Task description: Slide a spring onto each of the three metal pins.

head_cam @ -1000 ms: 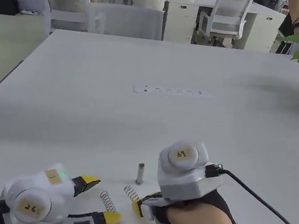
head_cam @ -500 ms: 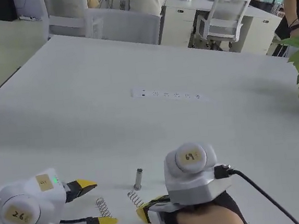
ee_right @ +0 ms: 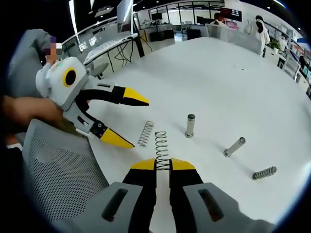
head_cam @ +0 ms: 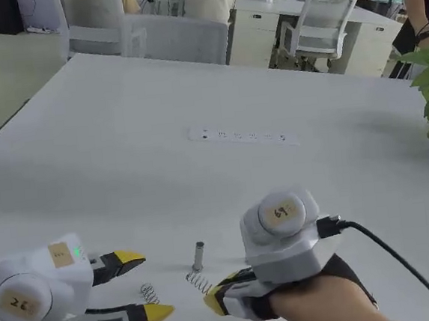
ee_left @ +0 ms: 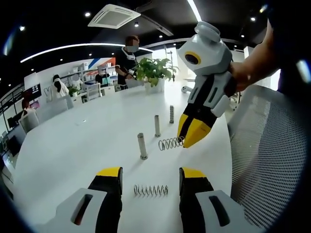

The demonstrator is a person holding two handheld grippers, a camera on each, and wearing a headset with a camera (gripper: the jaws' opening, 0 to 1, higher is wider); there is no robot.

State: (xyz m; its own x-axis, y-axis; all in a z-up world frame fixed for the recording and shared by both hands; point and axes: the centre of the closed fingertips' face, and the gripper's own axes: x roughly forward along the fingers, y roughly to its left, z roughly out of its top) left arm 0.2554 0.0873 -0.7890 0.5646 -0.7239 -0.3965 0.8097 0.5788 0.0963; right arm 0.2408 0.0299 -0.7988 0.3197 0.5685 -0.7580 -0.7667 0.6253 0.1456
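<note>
Right claw (ee_right: 163, 164) clamps the first spring (ee_right: 161, 143) by its end; left claw (ee_left: 150, 172) gapes around the second spring (ee_left: 151, 190). Gripper views show three pins (ee_right: 190, 125), farthest pin (ee_right: 264, 173) already sprung.

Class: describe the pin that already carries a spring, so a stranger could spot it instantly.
On the white table, three metal pins stand in a row ahead of the left gripper. It is the farthest pin: coils wrap its shaft, while the two nearer pins are bare.
</note>
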